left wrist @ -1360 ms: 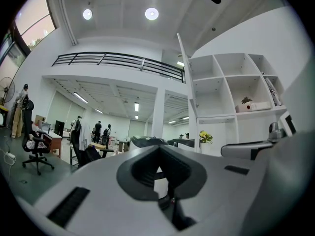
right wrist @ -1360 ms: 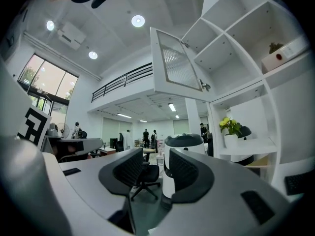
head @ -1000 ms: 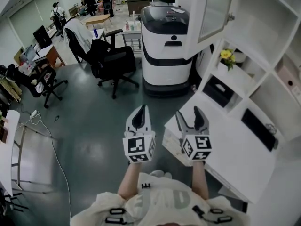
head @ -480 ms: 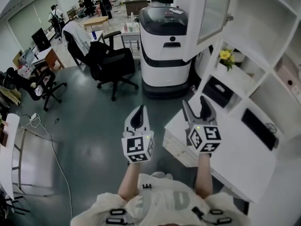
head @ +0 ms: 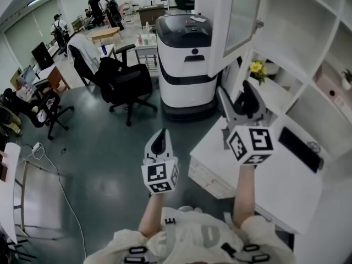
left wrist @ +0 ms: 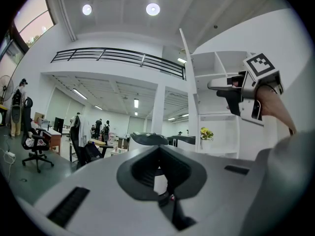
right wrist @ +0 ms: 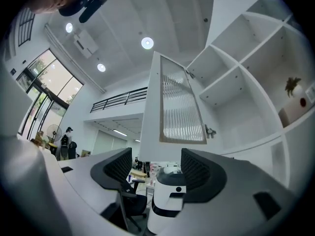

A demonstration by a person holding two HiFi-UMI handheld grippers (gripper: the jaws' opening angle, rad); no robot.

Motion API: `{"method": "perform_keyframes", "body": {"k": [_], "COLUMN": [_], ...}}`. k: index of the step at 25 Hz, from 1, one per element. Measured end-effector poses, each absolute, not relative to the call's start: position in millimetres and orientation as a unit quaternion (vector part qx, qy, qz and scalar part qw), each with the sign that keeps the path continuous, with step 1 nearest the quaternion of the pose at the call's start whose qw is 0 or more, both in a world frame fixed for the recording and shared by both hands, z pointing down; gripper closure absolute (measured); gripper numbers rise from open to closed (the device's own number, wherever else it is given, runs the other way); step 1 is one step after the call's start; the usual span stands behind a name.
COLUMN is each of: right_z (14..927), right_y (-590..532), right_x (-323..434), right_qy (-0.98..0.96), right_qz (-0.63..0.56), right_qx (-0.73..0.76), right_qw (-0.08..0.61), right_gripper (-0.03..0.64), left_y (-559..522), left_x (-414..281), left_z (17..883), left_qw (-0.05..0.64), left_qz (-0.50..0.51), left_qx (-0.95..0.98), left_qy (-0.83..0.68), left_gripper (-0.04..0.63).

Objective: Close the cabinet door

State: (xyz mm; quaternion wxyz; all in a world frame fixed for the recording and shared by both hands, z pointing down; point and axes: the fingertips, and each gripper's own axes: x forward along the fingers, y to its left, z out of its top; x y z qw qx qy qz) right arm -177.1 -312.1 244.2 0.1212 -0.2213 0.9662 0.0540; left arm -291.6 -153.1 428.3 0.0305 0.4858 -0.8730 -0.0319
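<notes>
The cabinet door (head: pixel 242 15) is white with a ribbed glass pane and stands swung open toward me, above the counter. Its small knob (head: pixel 258 22) sits on the edge near the shelves. In the right gripper view the door (right wrist: pixel 179 107) fills the space above the jaws, with its knob (right wrist: pixel 210 131) at the lower right. My right gripper (head: pixel 237 98) is raised below the door, open and empty, not touching it. My left gripper (head: pixel 159 142) hangs lower over the floor, shut with nothing in it. The left gripper view also catches the right gripper (left wrist: pixel 241 90).
A white and black machine (head: pixel 184 59) stands on the floor left of the cabinet. Black office chairs (head: pixel 124 76) are further left. A white counter (head: pixel 275 180) runs under the open shelves, which hold yellow flowers (head: pixel 256 67). People stand at the far back.
My right gripper has risen and moved forward toward the underside of the open door. The left gripper has stayed almost where it was.
</notes>
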Motion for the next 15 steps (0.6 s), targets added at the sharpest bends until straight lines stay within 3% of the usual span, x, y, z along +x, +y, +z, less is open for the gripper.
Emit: {"method": "perform_keyframes", "body": {"k": [15], "right_z": [123.4], "right_y": [-325.0], "right_x": [-204.2], "right_qy": [0.948], "right_qz": [0.142], "right_qx": [-0.239], "right_qw": [0.156], "right_gripper": [0.331], "left_y": [-150.0], "left_x": [-301.2], "left_z": [425.4], "left_qw": [0.037], "left_qz": [-0.039], "left_qx": [0.481], "left_qy": [-0.875], "left_gripper": [0.591]}}
